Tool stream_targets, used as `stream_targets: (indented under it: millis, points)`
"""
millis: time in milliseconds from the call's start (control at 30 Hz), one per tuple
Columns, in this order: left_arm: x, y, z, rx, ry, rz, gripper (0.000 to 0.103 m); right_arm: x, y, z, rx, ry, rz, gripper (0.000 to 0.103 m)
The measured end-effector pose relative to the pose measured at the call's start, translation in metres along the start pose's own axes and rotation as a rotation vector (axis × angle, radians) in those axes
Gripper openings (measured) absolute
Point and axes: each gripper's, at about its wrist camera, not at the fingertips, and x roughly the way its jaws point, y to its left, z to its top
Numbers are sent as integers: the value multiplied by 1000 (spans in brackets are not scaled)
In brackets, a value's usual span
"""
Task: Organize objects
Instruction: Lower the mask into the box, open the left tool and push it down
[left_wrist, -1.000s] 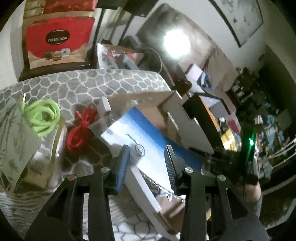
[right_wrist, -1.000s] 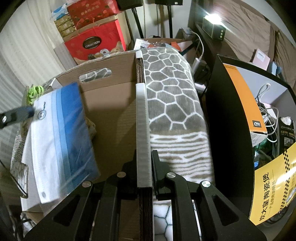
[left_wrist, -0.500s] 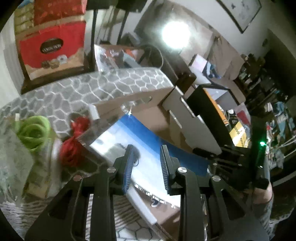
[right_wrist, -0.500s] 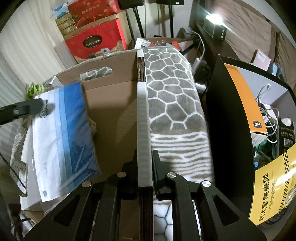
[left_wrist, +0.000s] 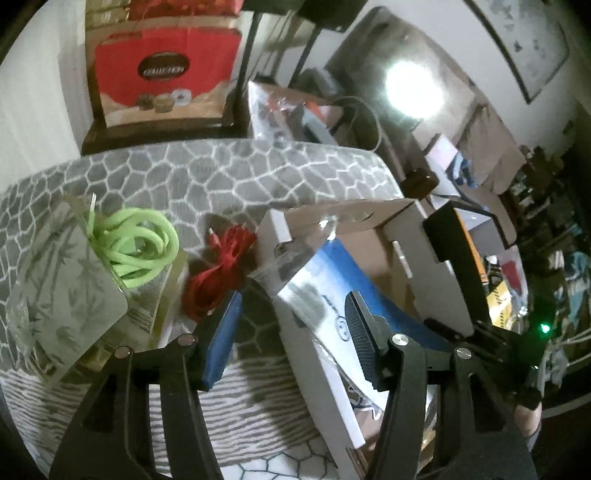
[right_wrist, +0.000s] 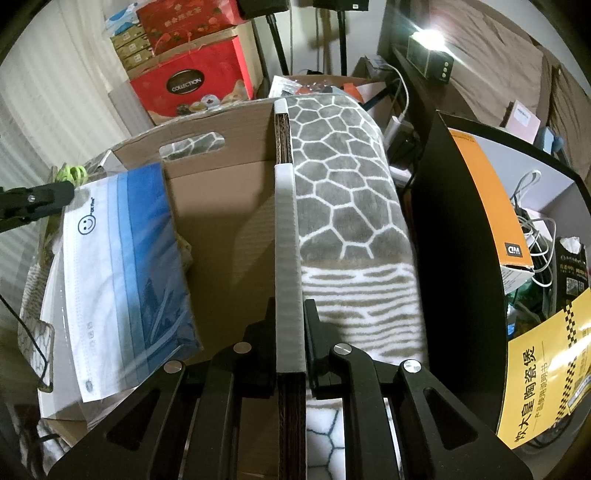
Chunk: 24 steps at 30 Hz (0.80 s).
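Cardboard box (right_wrist: 221, 236): holds your mask packet (right_wrist: 122, 266), leaning on its left wall. Your right gripper (right_wrist: 290, 332) jaws clamp the box's right wall. Your left gripper (left_wrist: 291, 332) jaws have just been opening, nothing pressed between them. Left view only: green cord (left_wrist: 136, 247), red cord (left_wrist: 218, 273) on the blanket (left_wrist: 221, 177); box floor hidden.

A red gift box (right_wrist: 192, 88) stands behind the patterned blanket (right_wrist: 343, 192), beside a black carton (right_wrist: 465, 236)
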Motion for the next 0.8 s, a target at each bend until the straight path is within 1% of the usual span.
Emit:
stream_targets:
  millis: [33, 67, 100, 200, 267, 333, 467, 533, 633, 800]
  points:
    - [1, 1, 0, -1, -3, -8, 51, 0, 0, 0, 0, 0, 1, 12]
    - [1, 1, 0, 0, -10, -21, 32, 0, -1, 1, -1, 0, 1, 12]
    - [2, -1, 0, 4, -13, -37, 10, 0, -1, 1, -1, 1, 2, 12]
    - [1, -8, 3, 37, -26, -24, 2, 0, -1, 1, 0, 2, 5, 12]
    - [-1, -16, 5, 71, -36, -4, 1, -3, -2, 1, 4, 3, 12, 12]
    - [-3, -24, 7, 99, -43, -1, 1, -10, -4, 2, 6, -9, 18, 12]
    - [-5, -38, 9, 135, -39, -25, 1, -23, -5, 3, -7, -24, 28, 13]
    - [-2, -45, 9, 139, -25, -46, 1, -25, -3, 3, -24, -20, 25, 11]
    - [5, -52, 8, 125, 6, -94, 1, -26, 0, 2, -36, -20, 20, 10]
    - [23, -65, 6, 112, 39, -109, 1, -27, 2, 1, -42, -25, 15, 10]
